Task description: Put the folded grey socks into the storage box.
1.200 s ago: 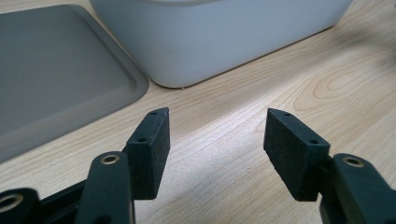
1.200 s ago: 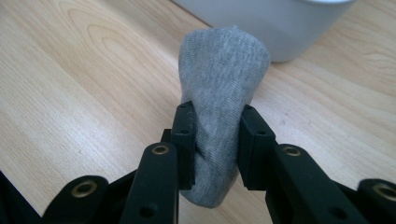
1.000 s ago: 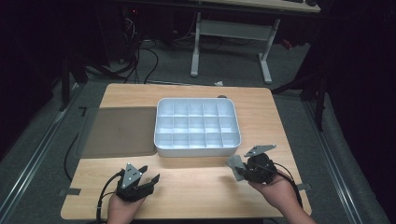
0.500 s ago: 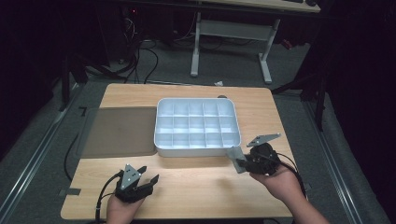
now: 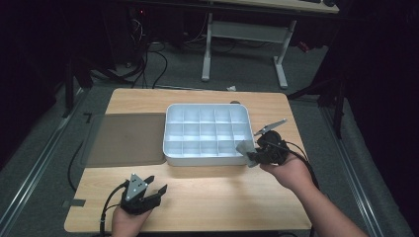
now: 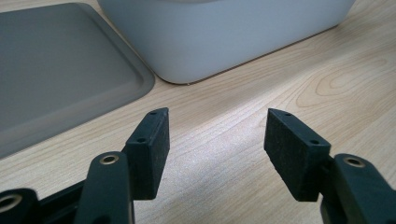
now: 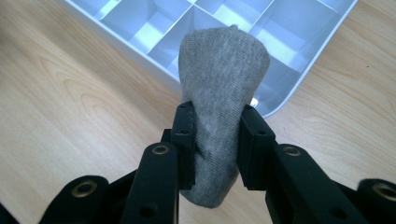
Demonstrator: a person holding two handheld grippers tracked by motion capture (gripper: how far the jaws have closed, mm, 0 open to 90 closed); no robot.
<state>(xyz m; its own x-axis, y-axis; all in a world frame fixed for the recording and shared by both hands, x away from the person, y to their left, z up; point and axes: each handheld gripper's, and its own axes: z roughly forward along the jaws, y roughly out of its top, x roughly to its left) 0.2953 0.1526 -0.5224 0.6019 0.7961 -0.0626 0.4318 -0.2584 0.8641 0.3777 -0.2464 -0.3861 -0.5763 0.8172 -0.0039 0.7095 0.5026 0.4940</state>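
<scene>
A white compartment box with several empty cells sits mid-table, also seen in the right gripper view as the box and in the left gripper view as the box. My right gripper hovers at the box's near right corner, shut on a rolled grey sock, which shows as a grey sock from above. My left gripper rests near the front left of the table, open and holding nothing; its gripper jaws stand wide apart over bare wood.
A flat grey lid lies left of the box, visible as the lid in the left gripper view. The wooden table has free room along its front. A desk frame and cables stand on the floor behind.
My right gripper has carried the sock forward and up toward the box's near right corner. The left gripper has stayed put.
</scene>
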